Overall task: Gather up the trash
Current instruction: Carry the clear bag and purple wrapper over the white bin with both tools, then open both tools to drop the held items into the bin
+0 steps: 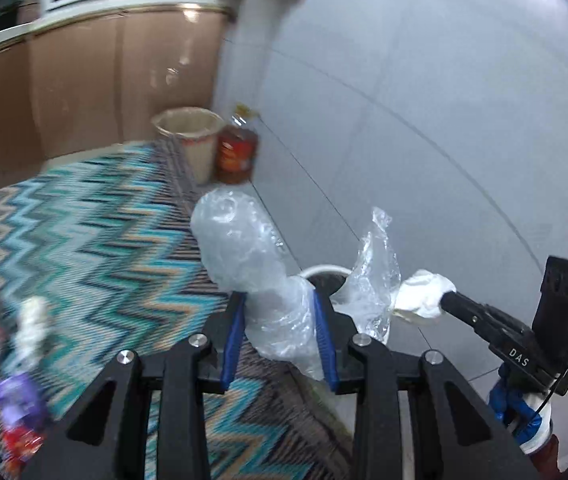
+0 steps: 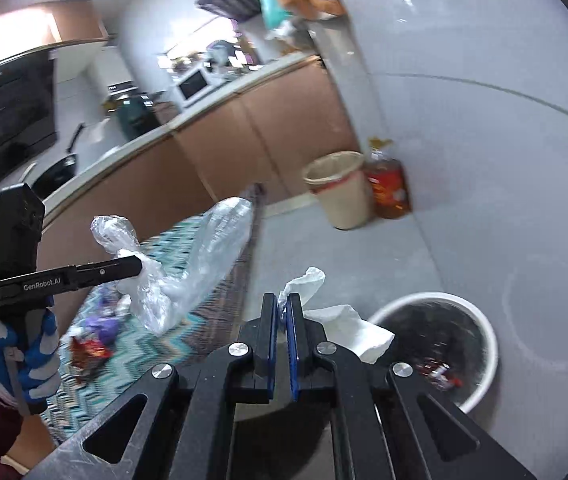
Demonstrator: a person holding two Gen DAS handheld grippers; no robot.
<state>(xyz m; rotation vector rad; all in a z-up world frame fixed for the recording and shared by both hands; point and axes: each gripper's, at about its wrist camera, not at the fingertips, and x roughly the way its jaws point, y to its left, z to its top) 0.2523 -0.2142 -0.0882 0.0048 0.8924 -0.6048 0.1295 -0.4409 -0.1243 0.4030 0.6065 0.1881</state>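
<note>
**Kitchen floor, both hand-held grippers loaded over the bin**

Grey floor tiles beside a zigzag teal rug (image 1: pixel 96 220). Left hand-held gripper (image 1: pixel 280 336) clamped on a crumpled clear plastic bag (image 1: pixel 244 248). Right hand-held gripper (image 2: pixel 282 316) pinched together on a white crumpled paper tissue (image 2: pixel 343 320), just beside the round white black-lined trash bin (image 2: pixel 479 344). Wrappers (image 2: pixel 92 348) lie on the rug. Farther off, a beige wastebasket (image 2: pixel 339 192) and amber oil jug (image 2: pixel 387 188) against the wall.

Bright indoor light, glare on cabinets (image 1: pixel 188 16), heavy motion blur, fisheye warp w/ dark corners
</note>
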